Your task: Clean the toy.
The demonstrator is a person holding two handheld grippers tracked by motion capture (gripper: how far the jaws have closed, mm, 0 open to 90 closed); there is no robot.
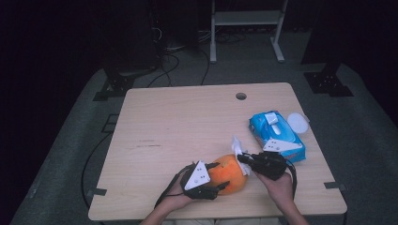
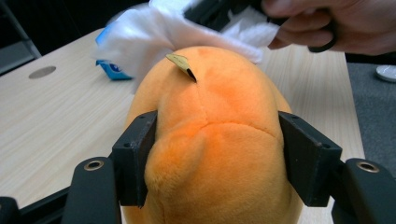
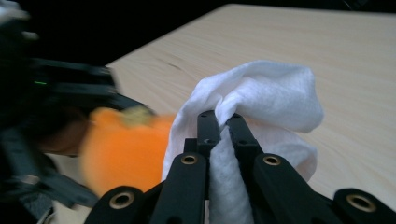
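Near the table's front edge, the left gripper [image 2: 212,158] clamps a round orange plush toy [image 1: 228,174]. The right gripper [image 3: 223,123], jaws pinched on a crumpled white wet wipe [image 3: 275,100], presses it against the toy's right side. This is probably mid-wiping; next, drag the wipe across the plush.

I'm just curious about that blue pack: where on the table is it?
In the high view the blue pack of wipes lies near the table's right edge, its lid open, just beyond the right gripper and the orange plush toy.
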